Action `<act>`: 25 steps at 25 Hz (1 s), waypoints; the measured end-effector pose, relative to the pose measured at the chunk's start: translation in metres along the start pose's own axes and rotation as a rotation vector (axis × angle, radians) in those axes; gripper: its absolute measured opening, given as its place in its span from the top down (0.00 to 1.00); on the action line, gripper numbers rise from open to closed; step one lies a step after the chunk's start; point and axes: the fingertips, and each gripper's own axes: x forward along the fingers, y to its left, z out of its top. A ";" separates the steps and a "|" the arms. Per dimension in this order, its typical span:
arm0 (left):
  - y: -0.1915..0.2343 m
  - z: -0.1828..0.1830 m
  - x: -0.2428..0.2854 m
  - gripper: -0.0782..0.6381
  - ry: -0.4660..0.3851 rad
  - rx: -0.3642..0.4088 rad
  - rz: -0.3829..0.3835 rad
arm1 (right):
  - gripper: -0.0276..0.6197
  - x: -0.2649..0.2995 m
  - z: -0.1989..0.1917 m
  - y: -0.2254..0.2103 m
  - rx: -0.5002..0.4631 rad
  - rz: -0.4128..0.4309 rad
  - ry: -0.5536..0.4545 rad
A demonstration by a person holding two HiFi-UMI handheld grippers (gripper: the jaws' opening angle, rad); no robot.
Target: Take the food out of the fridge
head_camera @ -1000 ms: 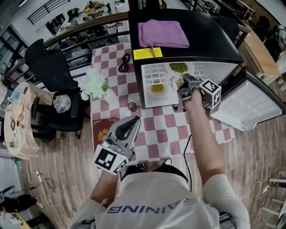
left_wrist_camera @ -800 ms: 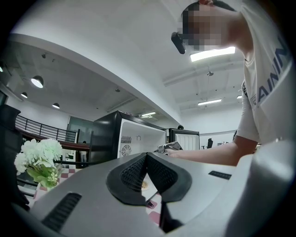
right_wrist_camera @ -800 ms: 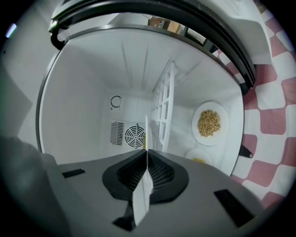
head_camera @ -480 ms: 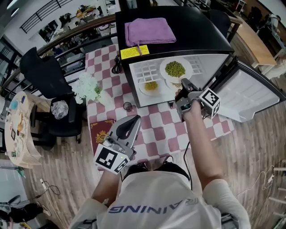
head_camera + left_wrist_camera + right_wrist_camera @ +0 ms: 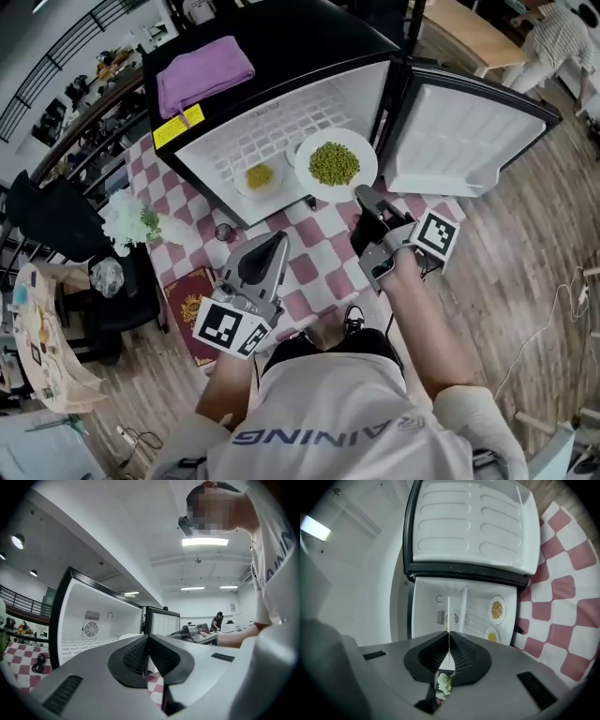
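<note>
While the right tongs [image 5: 362, 197] draw back: clenched on the near rim of the pea plate [image 5: 335, 164]. Their own view shows that rim edge-on, a thin white line pinched between the jaws.
Left tongs [image 5: 271, 247]: clenched on nothing, hovering over the bench [image 5: 323, 258] at lower centre-left and taking no part.
Pea plate, change: a second ago it sat back on the shelf [image 5: 272, 131], close behind the right tongs. Now it is at the fridge mouth, near the centre of the head view, in full sight and roughly level, with the peas heaped in its middle.
Fridge [image 5: 300, 37]: stands on the bench in the upper half of the frame. Its door [image 5: 464, 141] is swung wide to the right, so nothing bars the way out.
Left inside: the yellow plate [image 5: 260, 176] on the shelf, just left of the pea plate. The right tongs' view also shows a grain plate [image 5: 497, 610] further in.
Meaning for the task: the first dish looks nearly free. It probably needs a little more pull, then a spot on the checked bench in front of the fridge. Two plates would still be left to fetch.
Risk: the pinch is on one rim only, so the far side of the plate hangs unsupported. A tilt could roll peas off.
</note>
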 end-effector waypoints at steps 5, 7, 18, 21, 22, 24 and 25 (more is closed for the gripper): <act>-0.025 -0.018 0.039 0.88 0.037 0.010 -0.091 | 0.91 -0.057 0.011 -0.020 -0.007 -0.017 -0.023; -0.049 -0.032 0.052 0.88 0.061 0.009 -0.134 | 0.91 -0.092 0.018 -0.043 0.005 -0.044 -0.051; -0.105 -0.098 0.105 0.88 0.151 0.022 -0.219 | 0.91 -0.174 0.065 -0.181 0.097 -0.189 -0.139; -0.111 -0.115 0.114 0.88 0.166 0.038 -0.209 | 0.91 -0.179 0.075 -0.214 0.115 -0.227 -0.139; -0.111 -0.121 0.116 0.88 0.170 0.042 -0.204 | 0.91 -0.179 0.079 -0.223 0.119 -0.236 -0.140; -0.112 -0.131 0.120 0.88 0.189 0.029 -0.190 | 0.91 -0.175 0.086 -0.238 0.118 -0.247 -0.143; -0.112 -0.136 0.120 0.88 0.204 0.011 -0.180 | 0.91 -0.173 0.089 -0.244 0.115 -0.252 -0.146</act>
